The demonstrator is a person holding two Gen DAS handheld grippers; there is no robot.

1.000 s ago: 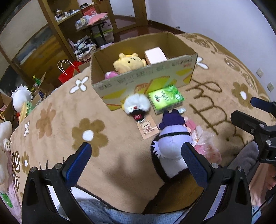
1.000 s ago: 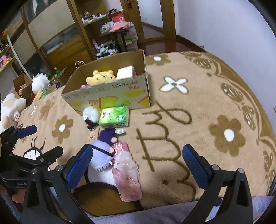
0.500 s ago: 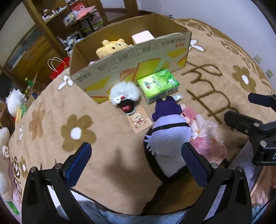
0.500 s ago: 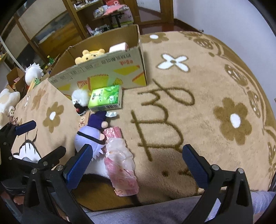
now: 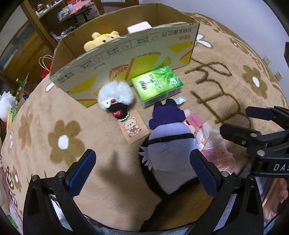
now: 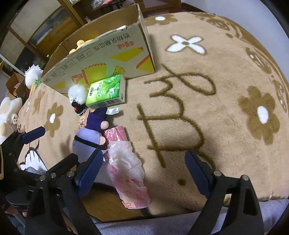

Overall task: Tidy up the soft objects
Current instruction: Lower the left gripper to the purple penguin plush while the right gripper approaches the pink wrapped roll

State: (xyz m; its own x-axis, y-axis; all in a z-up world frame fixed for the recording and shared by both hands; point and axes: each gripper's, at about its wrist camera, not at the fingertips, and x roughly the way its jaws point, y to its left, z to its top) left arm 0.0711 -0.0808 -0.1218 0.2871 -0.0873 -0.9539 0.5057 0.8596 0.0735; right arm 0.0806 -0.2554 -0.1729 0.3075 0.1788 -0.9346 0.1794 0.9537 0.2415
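Observation:
A purple plush doll lies on the flowered carpet, just inside the right finger of my left gripper, which is open above it. Beside the doll lies a crumpled pink plastic pack. It sits between the closing jaws of my right gripper, near the left finger, and neither pad touches it. A white fluffy doll, a green tissue pack and a bear card lie before the cardboard box. A yellow bear plush and a pale block are inside the box.
Wooden shelves with clutter stand behind the box. White plush toys and a small carton are off the carpet's left edge. A person's grey-clad legs fill the bottom. Bare carpet stretches to the right.
Both grippers have sunk toward the carpet and tipped further down, so the purple doll and pink pack look nearer. The right jaws have narrowed slightly. No object has moved.

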